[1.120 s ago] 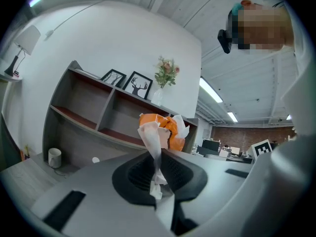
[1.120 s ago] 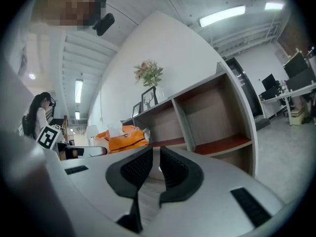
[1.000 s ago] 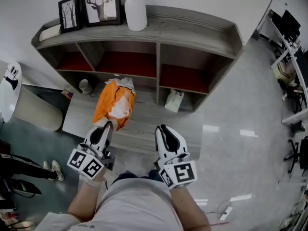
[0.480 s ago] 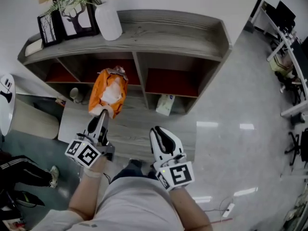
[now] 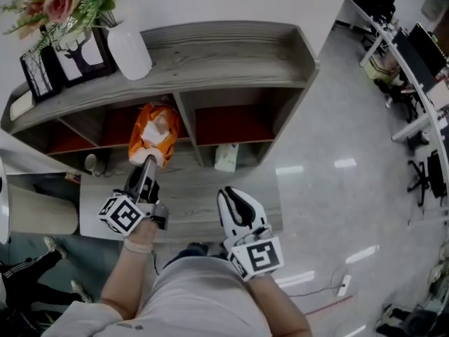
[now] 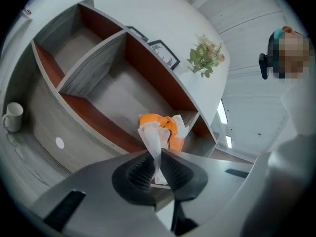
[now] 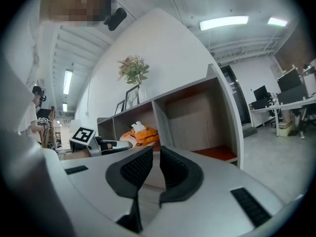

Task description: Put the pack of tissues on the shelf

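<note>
Gripping with the jaws of the left gripper (image 6: pixel 157 158) the white twisted end of the pack of tissues (image 6: pixel 167 130), closed tight on this thin wrap. Holding the orange pack just beyond the jaws, at the mouth of the middle compartment of the shelf (image 6: pixel 97 69), under the top board; cannot tell if resting on the board inside or hanging free. On the other side, the jaws of the right gripper (image 7: pixel 151 163) nearly together, only a thin slit, with nothing between, low and near the body, well apart from the pack. Further out, on top of the shelf, a white vase (image 5: pixel 128 50) with flowers (image 5: pixel 56 2), and picture frames (image 5: pixel 74 53) just beside. On the lower level, a mug (image 6: pixel 13 116) at the left and a small white packet (image 5: pixel 226 157) under the right compartment.
</note>
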{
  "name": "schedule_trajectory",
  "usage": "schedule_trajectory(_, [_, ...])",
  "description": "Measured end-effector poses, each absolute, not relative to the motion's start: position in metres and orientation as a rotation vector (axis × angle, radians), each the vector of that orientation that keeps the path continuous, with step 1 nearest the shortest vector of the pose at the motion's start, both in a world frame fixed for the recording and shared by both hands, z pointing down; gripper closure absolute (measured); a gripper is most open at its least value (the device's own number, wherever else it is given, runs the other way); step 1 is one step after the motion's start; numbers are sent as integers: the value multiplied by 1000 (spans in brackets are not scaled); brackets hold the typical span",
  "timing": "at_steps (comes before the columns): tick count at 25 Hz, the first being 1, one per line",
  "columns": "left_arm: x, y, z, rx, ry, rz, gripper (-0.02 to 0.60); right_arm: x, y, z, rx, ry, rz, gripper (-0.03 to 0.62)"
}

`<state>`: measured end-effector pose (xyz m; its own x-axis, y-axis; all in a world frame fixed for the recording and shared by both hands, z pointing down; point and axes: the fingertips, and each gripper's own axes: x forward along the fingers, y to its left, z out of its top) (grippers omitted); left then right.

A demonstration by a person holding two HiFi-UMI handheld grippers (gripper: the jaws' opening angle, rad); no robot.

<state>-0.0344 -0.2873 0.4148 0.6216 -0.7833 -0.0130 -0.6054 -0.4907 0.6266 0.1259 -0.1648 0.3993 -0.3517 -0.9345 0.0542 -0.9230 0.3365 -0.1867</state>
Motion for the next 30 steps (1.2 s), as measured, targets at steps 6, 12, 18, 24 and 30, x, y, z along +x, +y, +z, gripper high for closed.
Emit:
schedule_trajectory(6, [-31, -309, 439, 2180, -1025, -400, 541, 126, -167, 400, -1859, 2457, -270, 539])
schedule_trajectory(12, [-27, -322, 457, 2103, -1019, -387, 540, 132, -166, 402, -1952, 2398, -267, 539])
schedule_trajectory(18, [-20, -329, 458, 2111, -985, -418, 517, 138, -160, 408, -2016, 2395, -274, 539])
schedule_trajectory(24, [-17, -331, 464, 2096, -1006, -388, 462, 142, -157, 409, -2045, 2384, -254, 539])
schedule_trajectory(30, [-15, -333, 465, 2099, -1007, -383, 375, 144, -154, 409, -2053, 2378, -265, 539])
